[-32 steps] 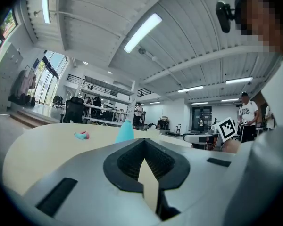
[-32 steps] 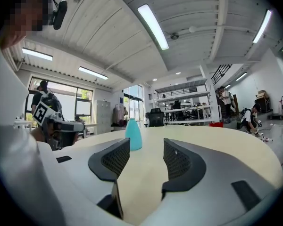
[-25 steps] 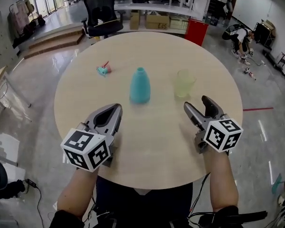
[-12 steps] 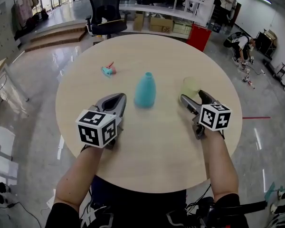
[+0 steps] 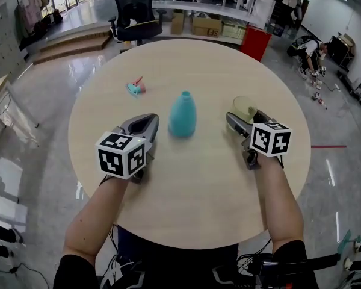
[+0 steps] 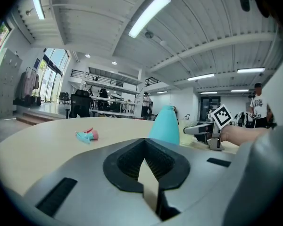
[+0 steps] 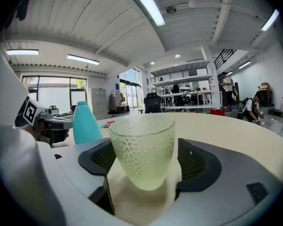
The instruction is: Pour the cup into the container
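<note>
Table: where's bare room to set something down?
Bare: the far table beyond the teal bottle and glass cup, and the near edge between the forearms. Crowded: the middle row, cup between the right gripper's open fingers beside the bottle.

Right of the container (image 5: 182, 114), which is plain turquoise, the cup (image 7: 142, 149) is pale yellow-green, see-through and dimpled all over. The worktop (image 5: 198, 185) is light beige with faint wood grain. Beyond the container to the left, a small toy (image 5: 134, 88) is teal and pink. The left gripper (image 5: 149, 119) and right gripper (image 5: 243, 119) are grey with black pads (image 7: 198, 161) and black-on-white square markers.
</note>
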A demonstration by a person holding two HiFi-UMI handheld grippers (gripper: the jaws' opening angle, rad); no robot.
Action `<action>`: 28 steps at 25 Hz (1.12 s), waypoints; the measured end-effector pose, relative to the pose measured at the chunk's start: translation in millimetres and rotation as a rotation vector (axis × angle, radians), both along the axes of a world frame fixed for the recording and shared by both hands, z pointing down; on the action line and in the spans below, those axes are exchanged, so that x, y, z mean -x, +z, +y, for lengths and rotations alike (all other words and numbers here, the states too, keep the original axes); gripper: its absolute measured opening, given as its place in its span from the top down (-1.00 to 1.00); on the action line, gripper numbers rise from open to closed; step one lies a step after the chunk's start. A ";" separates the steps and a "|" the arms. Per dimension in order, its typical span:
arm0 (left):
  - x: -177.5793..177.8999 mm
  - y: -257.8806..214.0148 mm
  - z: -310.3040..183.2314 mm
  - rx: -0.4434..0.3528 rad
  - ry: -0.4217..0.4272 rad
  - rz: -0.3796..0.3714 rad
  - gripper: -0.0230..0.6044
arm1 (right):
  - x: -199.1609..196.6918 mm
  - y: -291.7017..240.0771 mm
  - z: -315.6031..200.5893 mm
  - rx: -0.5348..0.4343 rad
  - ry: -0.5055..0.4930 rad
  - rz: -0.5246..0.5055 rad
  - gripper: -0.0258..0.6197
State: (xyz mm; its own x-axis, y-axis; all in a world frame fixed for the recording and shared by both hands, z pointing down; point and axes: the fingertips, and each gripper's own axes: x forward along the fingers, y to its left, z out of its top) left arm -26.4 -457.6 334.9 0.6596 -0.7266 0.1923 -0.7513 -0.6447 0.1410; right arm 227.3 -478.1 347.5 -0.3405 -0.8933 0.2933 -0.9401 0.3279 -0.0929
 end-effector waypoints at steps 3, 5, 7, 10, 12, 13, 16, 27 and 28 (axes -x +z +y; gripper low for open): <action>0.9 -0.1 -2.1 -0.015 -0.014 0.018 0.95 | 1.2 3.2 -1.8 0.010 -0.010 0.000 -0.27; -1.2 -4.2 -2.3 -0.032 -0.016 0.035 0.95 | 1.5 3.9 -2.9 0.019 -0.023 0.000 -0.26; -6.1 -3.9 -0.5 -0.046 0.002 0.015 0.95 | 1.7 4.7 -4.0 0.024 -0.032 -0.001 -0.26; -10.7 -3.3 -0.4 -0.062 0.017 -0.022 0.95 | 2.1 3.2 -5.5 0.024 -0.044 0.004 -0.25; -11.5 -4.7 -0.4 -0.062 0.025 -0.025 0.95 | 3.6 1.3 -5.1 0.027 -0.054 0.018 -0.25; -11.8 -4.8 0.9 -0.061 0.031 -0.028 0.95 | 5.4 -0.1 -4.4 0.031 -0.059 0.028 -0.25; -12.1 -3.9 4.0 -0.063 0.042 -0.033 0.95 | 13.4 -11.9 -1.7 0.021 -0.074 0.058 -0.25; -11.1 -2.8 8.2 -0.063 0.068 -0.035 0.95 | 83.3 -83.7 5.4 -0.056 -0.224 0.309 -0.25; -11.2 -3.8 8.7 -0.062 0.069 -0.034 0.95 | 87.5 -87.5 4.8 -0.057 -0.234 0.334 -0.25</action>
State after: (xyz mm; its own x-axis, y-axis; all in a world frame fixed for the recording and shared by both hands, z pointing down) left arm -15.1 -448.9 331.1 0.7022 -0.6911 0.1714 -0.7086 -0.7017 0.0740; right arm 139.8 -473.3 260.0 -0.4311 -0.8210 0.3743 -0.8150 0.5323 0.2288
